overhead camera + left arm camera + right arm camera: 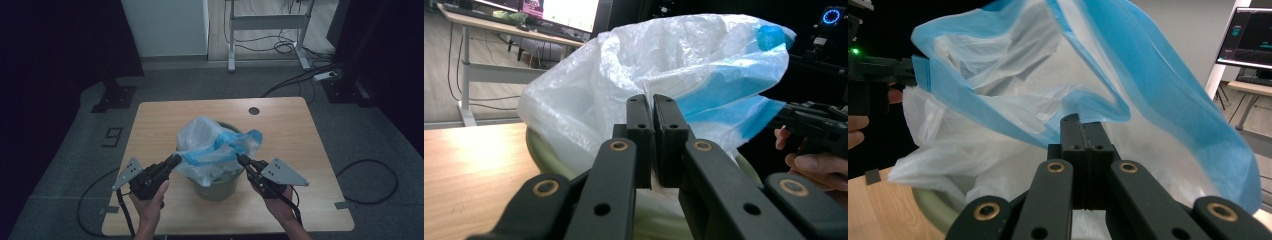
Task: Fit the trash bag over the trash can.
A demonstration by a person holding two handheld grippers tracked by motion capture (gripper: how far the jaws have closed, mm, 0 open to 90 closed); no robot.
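A white plastic bag with a blue rim band stands bunched up out of a green bin near the front middle of the wooden table. My left gripper comes in from the bin's left, its jaws pressed together on the bag's edge. My right gripper is at the bin's right, shut on the blue rim. Between the two grippers the rim is stretched over the bin's mouth. In the left gripper view the green bin wall shows under the bag. The bin's inside is hidden by the bag.
A round cable hole sits near the table's far edge. On the floor lie cables at the right and a black stand base at the left. A white desk frame stands behind. A lit monitor is off to the side.
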